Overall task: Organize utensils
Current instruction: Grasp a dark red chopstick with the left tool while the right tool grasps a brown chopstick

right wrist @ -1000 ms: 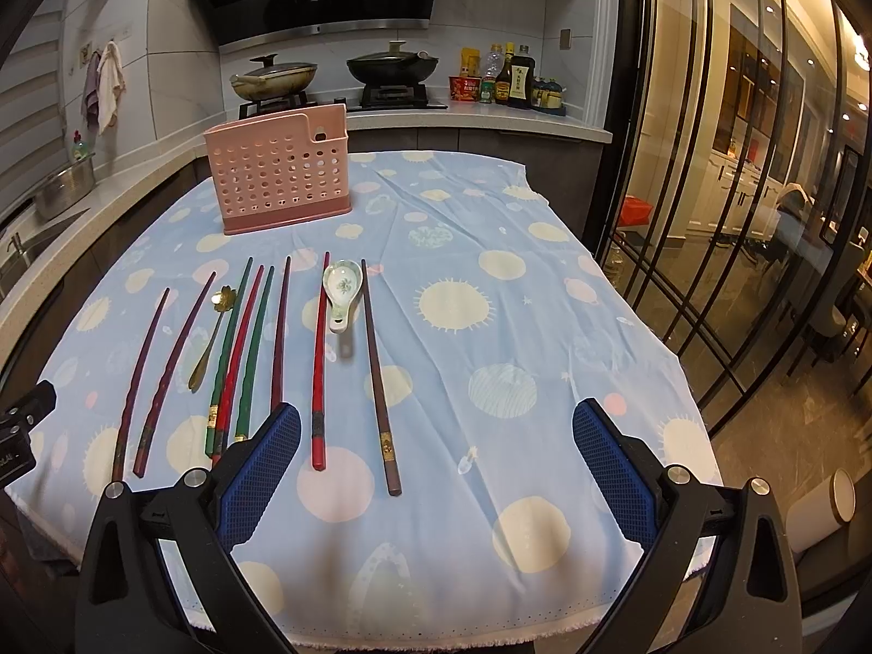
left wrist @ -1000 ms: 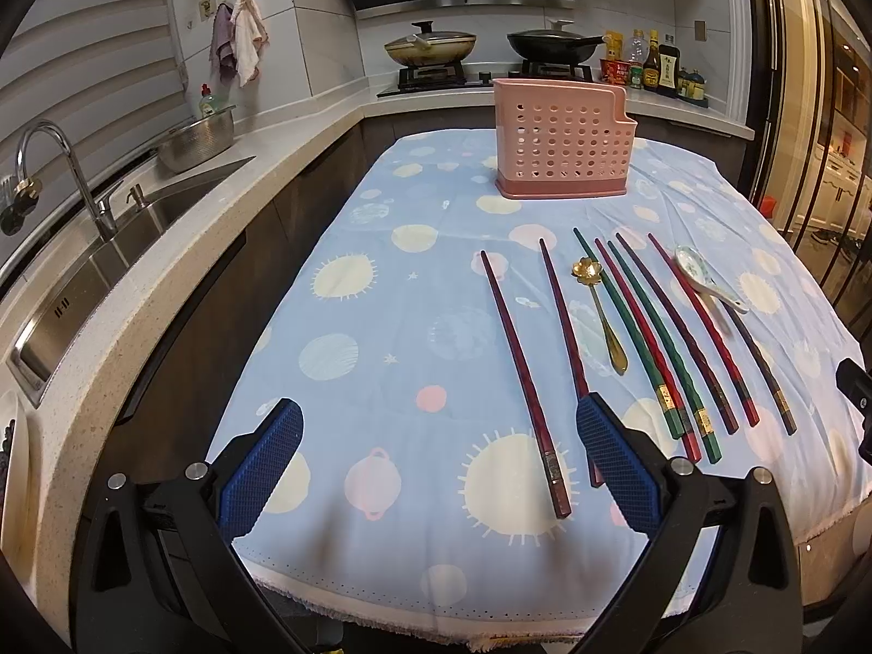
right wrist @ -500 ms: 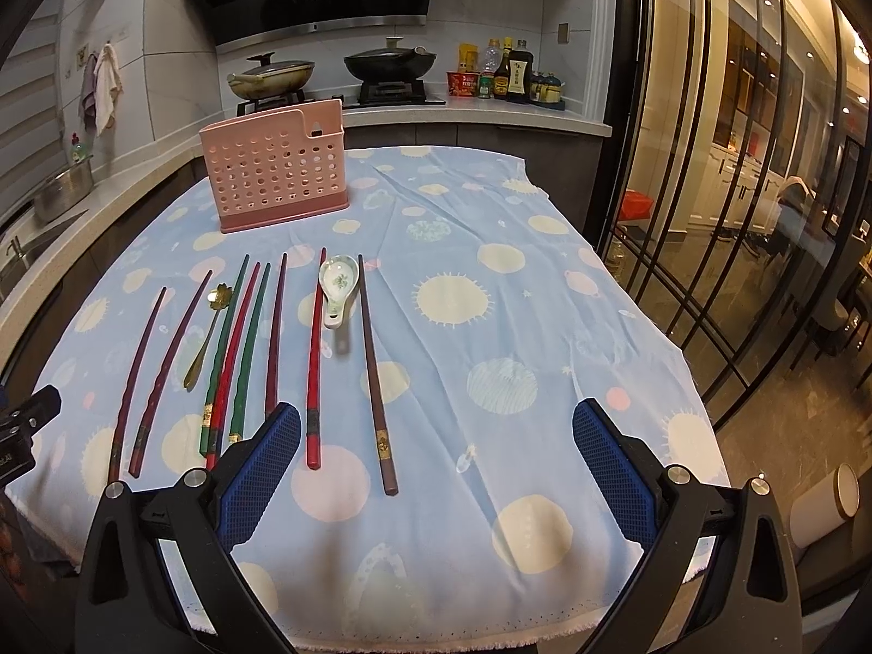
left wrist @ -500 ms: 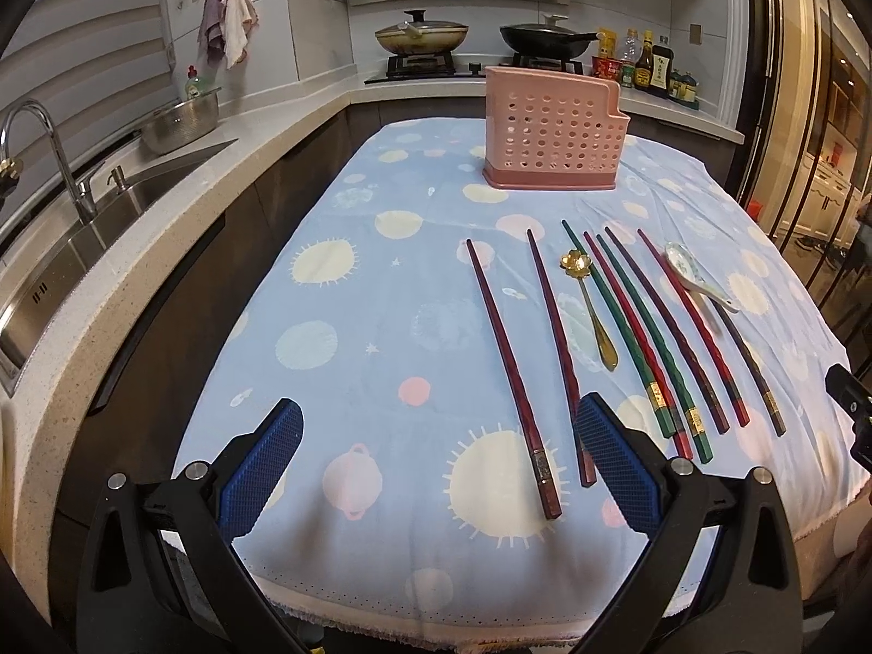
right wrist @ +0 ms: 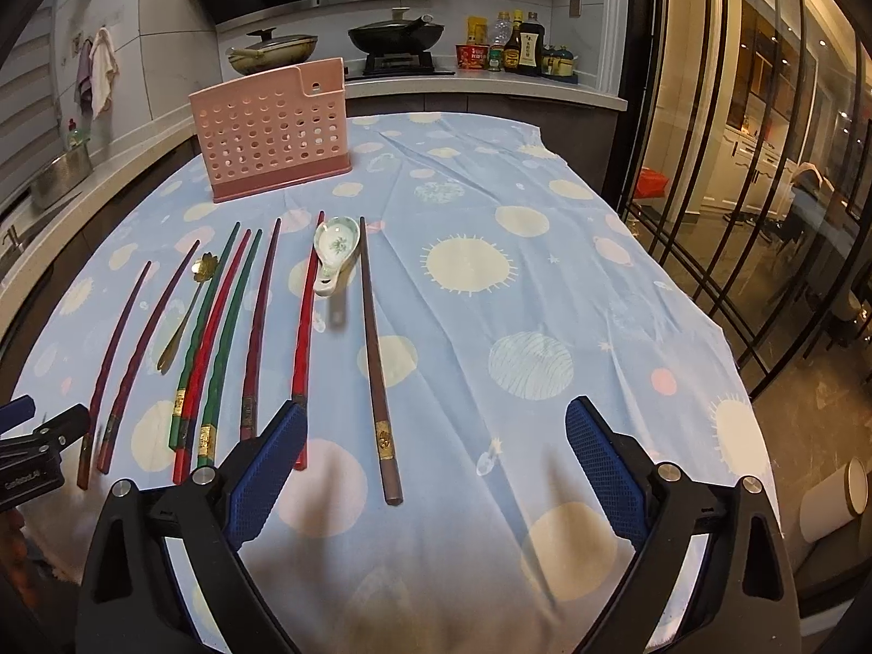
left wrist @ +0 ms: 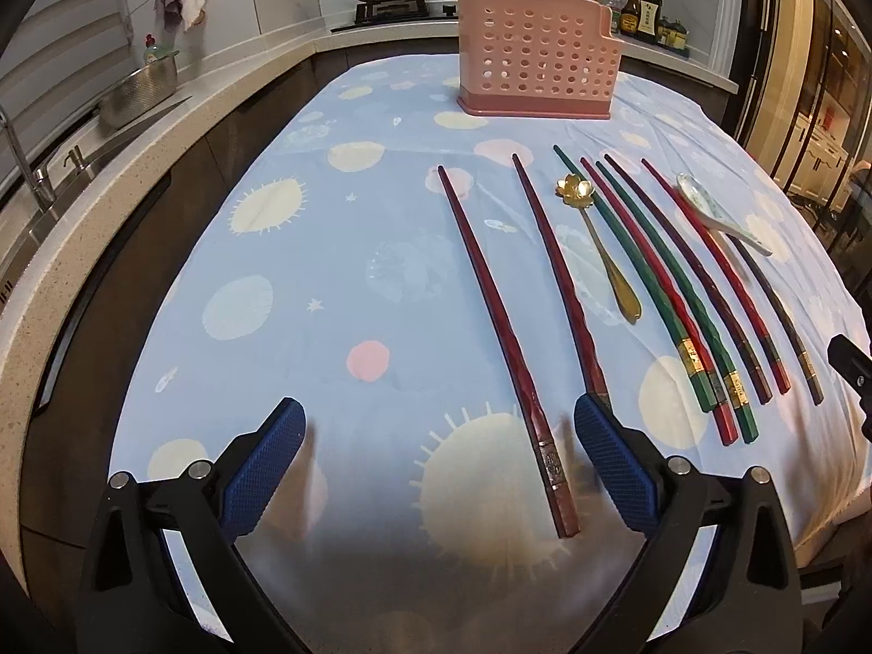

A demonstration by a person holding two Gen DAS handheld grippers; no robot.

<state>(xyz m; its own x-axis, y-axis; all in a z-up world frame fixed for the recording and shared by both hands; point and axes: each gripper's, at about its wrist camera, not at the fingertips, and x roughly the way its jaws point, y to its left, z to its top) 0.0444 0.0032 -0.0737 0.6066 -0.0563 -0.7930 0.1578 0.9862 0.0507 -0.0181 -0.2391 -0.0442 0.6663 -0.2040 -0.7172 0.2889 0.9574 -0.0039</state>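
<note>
Left wrist: left gripper point(left wrist: 436, 455) spread, empty, straddling dark red chopstick point(left wrist: 504, 338) near table's point(left wrist: 245, 381) front edge; risks pinching cloth.

Right wrist: right gripper point(right wrist: 436, 455) closing, empty, around brown chopstick point(right wrist: 376, 359); could roll away.

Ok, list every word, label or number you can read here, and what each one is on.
"GoinRobot.AI", roughly, in small blurred print: on the left gripper's black body at the right wrist view's left edge.
Sauce bottles on the counter: labels too small to read.
Red tub: print blurred.
Gold bands on the chopsticks: pattern only, no legible text.
</note>
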